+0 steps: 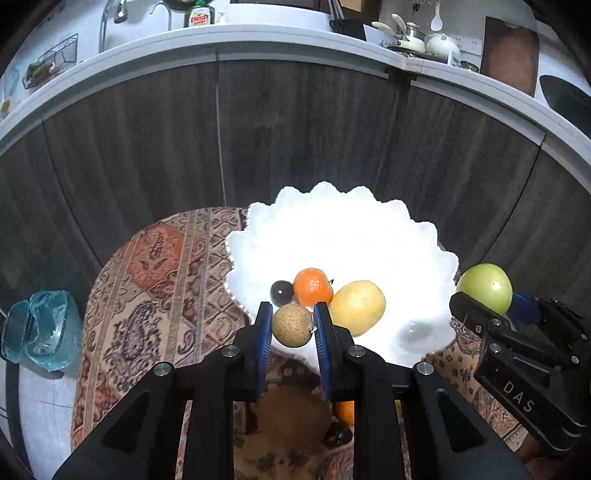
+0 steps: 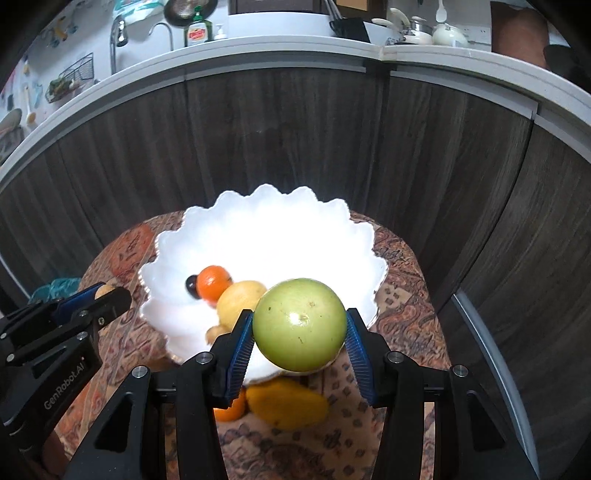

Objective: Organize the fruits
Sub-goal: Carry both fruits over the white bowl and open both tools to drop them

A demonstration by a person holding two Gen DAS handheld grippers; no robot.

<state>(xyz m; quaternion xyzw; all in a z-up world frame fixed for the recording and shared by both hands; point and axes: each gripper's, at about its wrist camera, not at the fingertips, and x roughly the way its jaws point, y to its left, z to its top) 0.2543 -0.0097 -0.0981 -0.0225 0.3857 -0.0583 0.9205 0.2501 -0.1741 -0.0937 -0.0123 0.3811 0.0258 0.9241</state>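
Fruits crowd the white bowl (image 1: pixel 332 229): left gripper (image 1: pixel 291 321) pinches a tan fruit (image 1: pixel 291 325), right gripper (image 2: pixel 299 328) clamps a green apple (image 2: pixel 299 325), their lower parts hiding the fruit on the cloth (image 2: pixel 399 325).

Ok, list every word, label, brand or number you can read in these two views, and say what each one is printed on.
"DAS" on the body of the right gripper, seen from the left wrist view.
"GenRobot.AI" on the body of the left gripper, seen from the right wrist view.
"Dish" on the label of the green soap bottle on the counter; the smaller print under it is too blurred to read.
No other readable text.
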